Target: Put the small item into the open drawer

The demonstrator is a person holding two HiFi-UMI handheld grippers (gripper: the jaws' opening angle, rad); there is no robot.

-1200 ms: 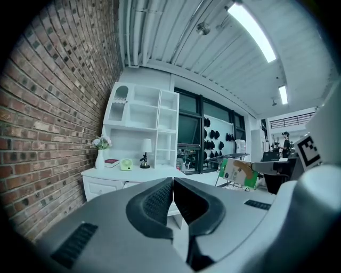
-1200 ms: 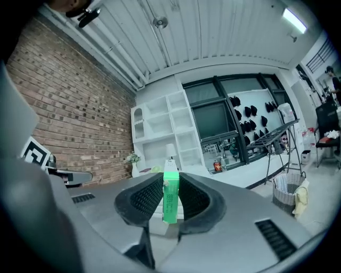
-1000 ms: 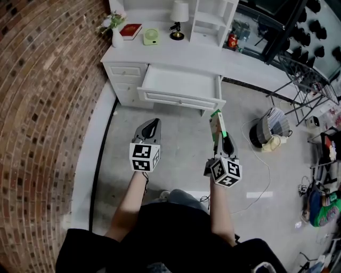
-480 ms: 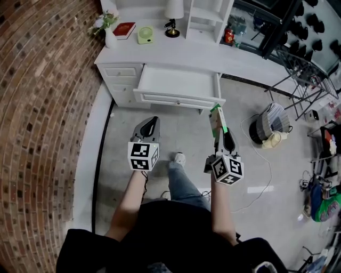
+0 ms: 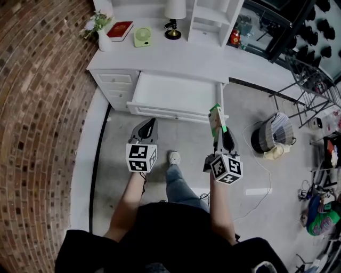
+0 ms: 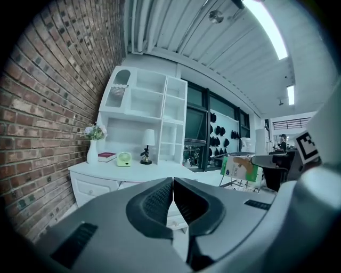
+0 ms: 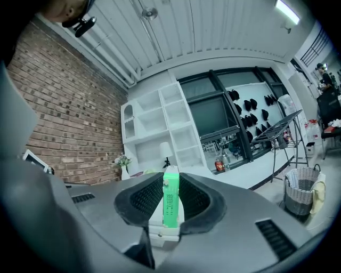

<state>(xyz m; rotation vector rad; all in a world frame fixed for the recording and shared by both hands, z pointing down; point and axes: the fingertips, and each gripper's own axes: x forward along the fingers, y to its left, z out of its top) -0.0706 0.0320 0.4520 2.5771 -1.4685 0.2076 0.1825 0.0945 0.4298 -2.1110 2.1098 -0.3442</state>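
Note:
My right gripper is shut on a small green and white box, which stands up between its jaws. It hovers just in front of the right front corner of the open white drawer of the white desk. The left gripper is shut and holds nothing, its pads pressed together. It hangs in front of the drawer's front panel. In the left gripper view the box shows at the right.
On the desk stand a vase with flowers, a red book, a green fan, a lamp and a white shelf unit. A brick wall runs on the left. A wicker basket and a metal rack stand on the right.
The person has stepped toward the desk, so the drawer lies nearer to both grippers. One foot has come forward. The box stays clamped in the right gripper.

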